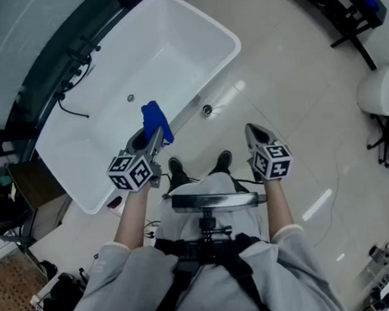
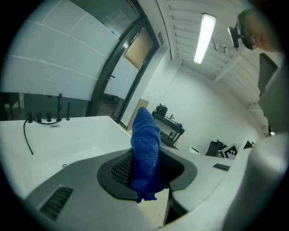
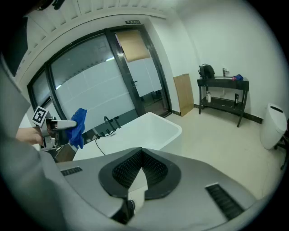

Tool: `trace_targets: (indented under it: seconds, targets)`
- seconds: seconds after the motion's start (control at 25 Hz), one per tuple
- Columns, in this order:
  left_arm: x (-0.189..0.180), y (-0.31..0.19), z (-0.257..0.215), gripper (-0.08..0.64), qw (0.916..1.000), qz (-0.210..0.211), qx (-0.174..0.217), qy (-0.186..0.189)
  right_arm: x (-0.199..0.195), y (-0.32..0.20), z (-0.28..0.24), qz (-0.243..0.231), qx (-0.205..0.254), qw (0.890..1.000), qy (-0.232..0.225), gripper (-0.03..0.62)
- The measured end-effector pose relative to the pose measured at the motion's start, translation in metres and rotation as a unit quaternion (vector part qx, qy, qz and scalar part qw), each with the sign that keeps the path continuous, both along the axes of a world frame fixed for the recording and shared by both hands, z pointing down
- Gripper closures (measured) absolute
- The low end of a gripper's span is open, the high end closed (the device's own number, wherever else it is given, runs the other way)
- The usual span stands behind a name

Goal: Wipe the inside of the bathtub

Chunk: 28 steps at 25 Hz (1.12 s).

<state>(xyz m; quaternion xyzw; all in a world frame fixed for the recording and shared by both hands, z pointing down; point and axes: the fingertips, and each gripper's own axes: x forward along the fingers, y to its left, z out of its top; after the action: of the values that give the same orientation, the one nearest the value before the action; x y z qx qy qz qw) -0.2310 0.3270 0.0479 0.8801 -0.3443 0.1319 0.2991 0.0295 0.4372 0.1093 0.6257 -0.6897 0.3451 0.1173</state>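
Cloth gripped over the tub
A blue terry cloth [image 1: 155, 121] is clamped in the left gripper [image 1: 153, 139] above the white rectangular bathtub's [image 1: 188, 31] near rim. The right gripper [image 1: 254, 133] is closed on nothing, over the pale floor [image 1: 291, 93].

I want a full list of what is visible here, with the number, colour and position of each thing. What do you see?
bathtub: one, white, on the floor, ahead and to the left
cloth: one, blue, above the tub's near rim, held by the left gripper
taps: one set, black, on the tub's far edge
hose: one, black, trailing from the taps over the tub's edge
table: one, black, far right
board: one, brown, upright beyond the tub's end
shoes: two, black, on the floor beside the tub
left gripper: one, grey, shut on the cloth
right gripper: one, grey, shut and empty, over the floor
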Motion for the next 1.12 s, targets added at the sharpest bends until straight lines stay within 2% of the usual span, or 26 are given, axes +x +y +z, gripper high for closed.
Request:
trace_targets:
  seconds: [0.28, 0.52, 0.8, 1.12]
  targets:
    - [0.063, 0.015, -0.005, 0.425, 1.0, 0.005, 0.005, 0.004, 0.045, 0.007, -0.008, -0.02, 0.015, 1.0, -0.004, 0.584]
    - [0.088, 0.01, -0.017, 0.425, 0.9998, 0.014, 0.014, -0.004, 0.075, -0.002, -0.01, -0.021, 0.022, 1.0, -0.009, 0.584]
    - [0.096, -0.02, -0.008, 0.425, 0.9993, 0.036, 0.011, -0.006, 0.071, -0.037, -0.008, -0.03, 0.018, 0.999, -0.004, 0.584]
    - [0.114, -0.091, 0.004, 0.425, 0.9976, 0.068, -0.004, 0.011, 0.061, -0.111, -0.007, -0.035, 0.004, 0.999, 0.0, 0.584]
